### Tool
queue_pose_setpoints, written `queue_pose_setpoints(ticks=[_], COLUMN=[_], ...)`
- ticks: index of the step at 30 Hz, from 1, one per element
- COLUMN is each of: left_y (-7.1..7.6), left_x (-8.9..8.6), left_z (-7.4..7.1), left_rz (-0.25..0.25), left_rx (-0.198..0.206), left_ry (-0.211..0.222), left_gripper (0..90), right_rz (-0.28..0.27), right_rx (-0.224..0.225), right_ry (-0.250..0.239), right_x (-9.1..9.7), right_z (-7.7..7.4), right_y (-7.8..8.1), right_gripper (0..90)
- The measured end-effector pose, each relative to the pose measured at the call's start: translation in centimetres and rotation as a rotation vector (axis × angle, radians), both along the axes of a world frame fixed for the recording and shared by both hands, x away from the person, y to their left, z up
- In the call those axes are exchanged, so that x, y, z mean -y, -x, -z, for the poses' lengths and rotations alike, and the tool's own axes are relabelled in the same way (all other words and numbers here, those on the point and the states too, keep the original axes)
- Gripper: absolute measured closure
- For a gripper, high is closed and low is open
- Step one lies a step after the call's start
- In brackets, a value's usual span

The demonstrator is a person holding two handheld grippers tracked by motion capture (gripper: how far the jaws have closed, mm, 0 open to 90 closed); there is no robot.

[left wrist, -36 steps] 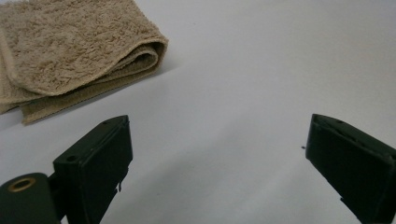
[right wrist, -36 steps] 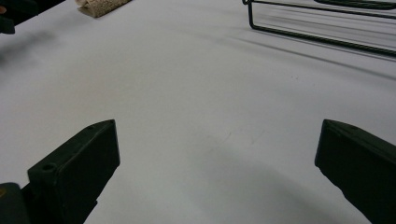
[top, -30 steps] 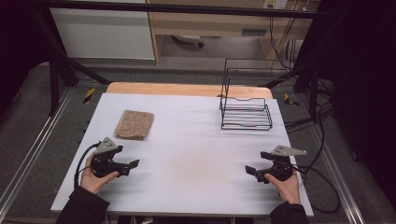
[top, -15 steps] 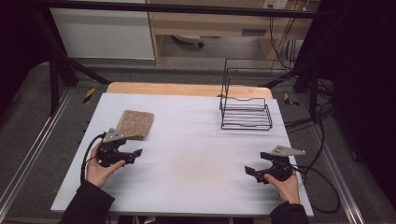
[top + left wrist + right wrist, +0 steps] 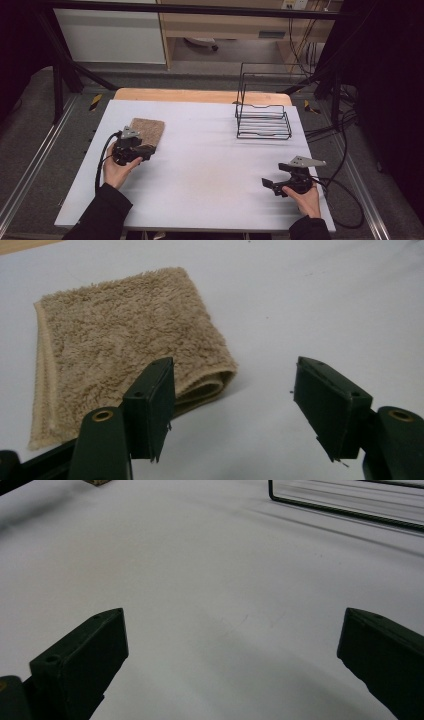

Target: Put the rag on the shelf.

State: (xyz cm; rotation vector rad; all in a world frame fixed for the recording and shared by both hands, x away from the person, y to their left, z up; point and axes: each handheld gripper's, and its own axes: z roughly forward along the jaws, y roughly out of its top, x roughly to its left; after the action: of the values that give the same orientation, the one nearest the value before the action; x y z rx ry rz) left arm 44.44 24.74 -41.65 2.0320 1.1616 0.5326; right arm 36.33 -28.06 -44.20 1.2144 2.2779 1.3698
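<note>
A folded tan towel (image 5: pixel 150 130) lies on the white table (image 5: pixel 210 165) at the far left. My left gripper (image 5: pixel 149 149) sits at the towel's near edge. In the left gripper view the towel (image 5: pixel 120 340) fills the upper left, and its folded corner lies just ahead of my left gripper (image 5: pixel 234 377). The jaws have just been closing. They still stand apart, and the pads press on nothing. My right gripper (image 5: pixel 268 184) rests low at the table's front right. In its own view my right gripper (image 5: pixel 232 630) is wide open over bare table.
A black wire rack (image 5: pixel 262 122) stands at the back right of the table, and its base wire (image 5: pixel 345 507) crosses the top of the right gripper view. A wooden strip (image 5: pixel 200 95) runs along the table's far edge. Cables trail from both grippers.
My left hand has moved forward and slightly right, from the front left of the table up to the towel's near edge. Its jaws have narrowed. The right hand has kept still.
</note>
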Motion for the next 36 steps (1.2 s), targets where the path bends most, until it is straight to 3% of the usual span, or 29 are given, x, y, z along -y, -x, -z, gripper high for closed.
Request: queue_pose_setpoints(ticks=[8, 13, 18, 29, 36], left_y=[-1.7, -2.2, -2.6, -2.7, -2.3], left_x=[0.4, 0.7, 0.7, 0.5, 0.2], left_z=[1.0, 1.9, 2.5, 2.5, 1.9], left_rz=[-0.013, 0.004, -0.002, -0.021, -0.025], left_rx=[0.005, -0.018, -0.018, -0.013, 0.012], left_ry=[-0.021, -0.044, -0.079, -0.094, -0.096], left_gripper=[40.4, 46.1, 57.9, 77.9, 82.5], right_rz=[-0.001, 0.000, 0.000, -0.001, -0.003], right_rx=[0.002, 0.001, 0.001, 0.001, -0.004], right_ry=[0.007, 0.007, 0.008, 0.006, 0.007], right_x=[0.0, 0.0, 0.1, 0.1, 0.0], right_z=[0.0, 0.0, 0.0, 0.0, 0.0], right_y=[0.0, 0.0, 0.0, 0.0, 0.0], right_gripper=[0.6, 0.6, 0.6, 0.6, 0.6])
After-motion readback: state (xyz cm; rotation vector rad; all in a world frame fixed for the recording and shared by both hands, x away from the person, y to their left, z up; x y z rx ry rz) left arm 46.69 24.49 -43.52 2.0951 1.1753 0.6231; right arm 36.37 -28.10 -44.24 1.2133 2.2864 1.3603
